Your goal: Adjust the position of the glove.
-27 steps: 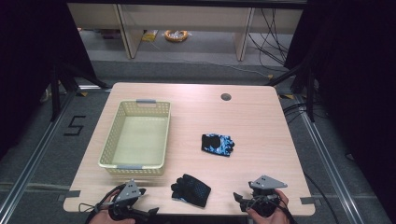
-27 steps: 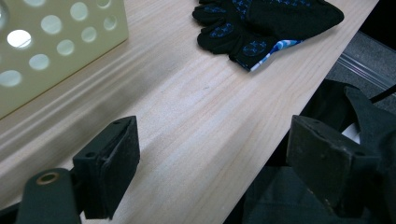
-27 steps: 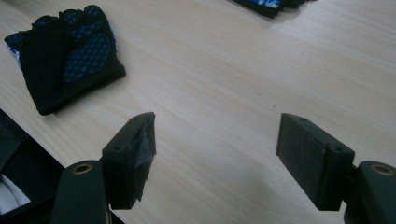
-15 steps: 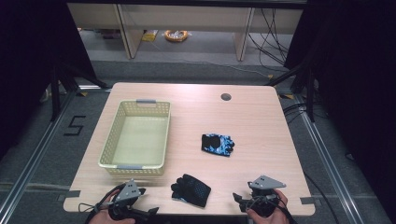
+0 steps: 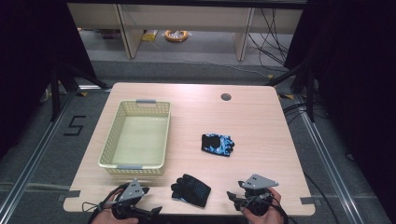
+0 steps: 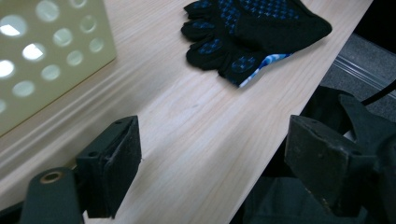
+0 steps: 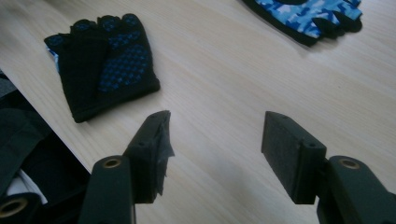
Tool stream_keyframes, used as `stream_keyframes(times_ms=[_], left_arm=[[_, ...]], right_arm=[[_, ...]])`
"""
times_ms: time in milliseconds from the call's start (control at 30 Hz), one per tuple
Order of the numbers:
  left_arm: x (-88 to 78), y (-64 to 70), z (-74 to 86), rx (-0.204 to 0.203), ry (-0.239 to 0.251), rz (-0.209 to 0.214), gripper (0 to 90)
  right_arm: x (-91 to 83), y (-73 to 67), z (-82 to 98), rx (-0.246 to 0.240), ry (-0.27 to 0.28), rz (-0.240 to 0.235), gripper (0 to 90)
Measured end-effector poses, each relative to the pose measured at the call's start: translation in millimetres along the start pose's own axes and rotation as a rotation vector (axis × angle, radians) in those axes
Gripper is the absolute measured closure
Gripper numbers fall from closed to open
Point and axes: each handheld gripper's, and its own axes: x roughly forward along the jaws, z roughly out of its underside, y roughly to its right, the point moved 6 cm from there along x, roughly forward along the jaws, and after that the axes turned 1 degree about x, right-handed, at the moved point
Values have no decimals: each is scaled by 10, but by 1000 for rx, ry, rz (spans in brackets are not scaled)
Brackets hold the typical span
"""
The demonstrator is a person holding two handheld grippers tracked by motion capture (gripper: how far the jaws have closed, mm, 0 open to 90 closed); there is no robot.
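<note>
Between your two tools, nearer the left tool (image 5: 140,212), the black glove (image 5: 190,189) lies flat on the worktop, dotted palm up, blue lining showing at one edge. Ahead of your right tool (image 5: 243,201), well apart, the blue camouflage glove (image 5: 217,143) lies flat.

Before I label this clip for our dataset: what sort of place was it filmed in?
Probably a lab set up for recording manipulation: a lone wooden table ringed by dark curtains, metal rails on the floor, loose cables behind. On the table lie just a basket and two gloves.
</note>
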Motion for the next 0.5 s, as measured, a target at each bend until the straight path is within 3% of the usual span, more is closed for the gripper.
stream_keyframes(times_ms=[67, 133, 167, 267, 300, 333, 500], left_arm=[[34, 44, -25, -6, 11, 17, 189], [59, 49, -47, 44, -7, 20, 199], [90, 84, -68, 12, 10, 25, 199], [143, 130, -112, 21, 6, 42, 214], [161, 125, -122, 43, -7, 36, 227], [209, 177, -160, 41, 4, 55, 243], [295, 214, -219, 78, 1, 62, 278]], right_arm=[[36, -52, -49, -11, 14, -14, 445], [61, -103, -84, -13, 6, -34, 463], [61, -103, -84, -13, 6, -34, 463], [118, -160, -121, -37, -5, -49, 476], [137, -170, -140, -52, -2, -51, 485], [168, -211, -172, -49, -12, -68, 495], [268, -262, -262, -61, -14, -88, 518]])
